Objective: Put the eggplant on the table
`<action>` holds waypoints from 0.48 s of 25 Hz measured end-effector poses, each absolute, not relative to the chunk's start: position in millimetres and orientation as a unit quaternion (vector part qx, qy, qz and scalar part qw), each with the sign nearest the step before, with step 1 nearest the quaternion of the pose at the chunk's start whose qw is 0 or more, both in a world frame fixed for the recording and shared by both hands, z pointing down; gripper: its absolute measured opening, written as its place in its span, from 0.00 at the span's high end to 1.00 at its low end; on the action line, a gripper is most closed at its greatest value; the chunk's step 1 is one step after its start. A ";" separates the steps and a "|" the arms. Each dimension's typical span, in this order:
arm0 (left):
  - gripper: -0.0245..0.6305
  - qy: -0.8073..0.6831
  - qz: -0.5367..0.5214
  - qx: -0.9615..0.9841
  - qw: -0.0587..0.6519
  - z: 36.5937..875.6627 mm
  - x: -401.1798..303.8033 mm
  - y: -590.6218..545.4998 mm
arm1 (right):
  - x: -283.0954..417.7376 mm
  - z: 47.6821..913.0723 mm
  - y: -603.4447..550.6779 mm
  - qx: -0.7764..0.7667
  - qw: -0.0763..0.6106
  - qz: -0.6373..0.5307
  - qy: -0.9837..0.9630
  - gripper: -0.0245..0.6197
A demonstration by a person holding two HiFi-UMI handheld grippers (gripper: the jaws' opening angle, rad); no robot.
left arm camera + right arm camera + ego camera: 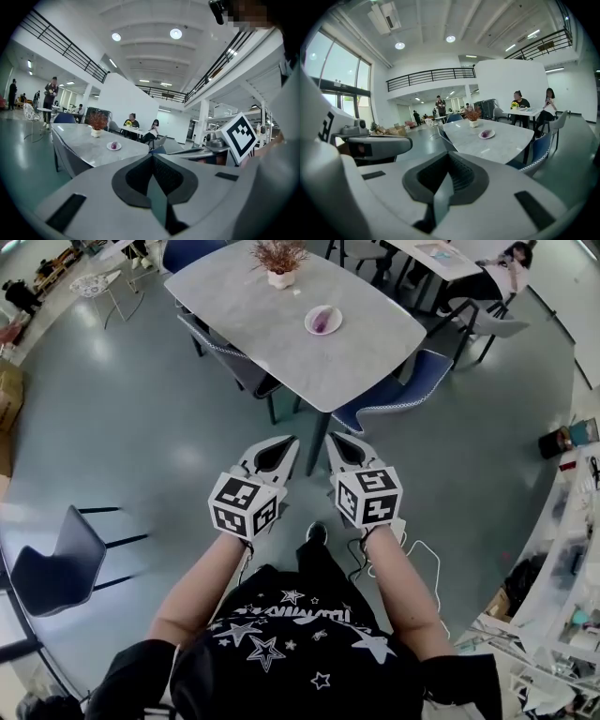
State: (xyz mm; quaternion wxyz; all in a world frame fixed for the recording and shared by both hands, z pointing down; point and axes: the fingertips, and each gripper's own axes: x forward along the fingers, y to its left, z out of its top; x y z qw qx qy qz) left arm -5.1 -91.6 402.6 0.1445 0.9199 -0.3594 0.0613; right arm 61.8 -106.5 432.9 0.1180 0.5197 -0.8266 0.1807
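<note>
A small purple eggplant (322, 319) lies on a white plate (335, 322) on the grey table (281, 329), far ahead of both grippers. It also shows small in the left gripper view as the eggplant (113, 146), and in the right gripper view as the eggplant (486, 134). My left gripper (288, 443) and right gripper (336, 439) are held side by side over the floor, short of the table's near corner. Both are shut with nothing between the jaws, as seen on the left gripper (152, 158) and the right gripper (449, 158).
A potted plant (279, 262) stands at the table's far end. Blue chairs (398, 390) and a grey chair (232, 360) are tucked along the table's sides. Another chair (56, 557) stands on the floor at left. A person (502, 276) sits at a second table at the back right.
</note>
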 end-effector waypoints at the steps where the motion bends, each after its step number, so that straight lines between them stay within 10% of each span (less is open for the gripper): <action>1: 0.95 -0.360 0.059 0.920 0.145 402.2 -13.5 -84.9 | 54.8 431.6 -100.1 0.523 0.120 0.176 -0.825 0.95; 12: 0.95 -0.355 0.037 0.922 0.151 398.4 -60.5 -40.2 | 17.3 413.2 -48.5 0.546 0.144 0.126 -0.816 0.95</action>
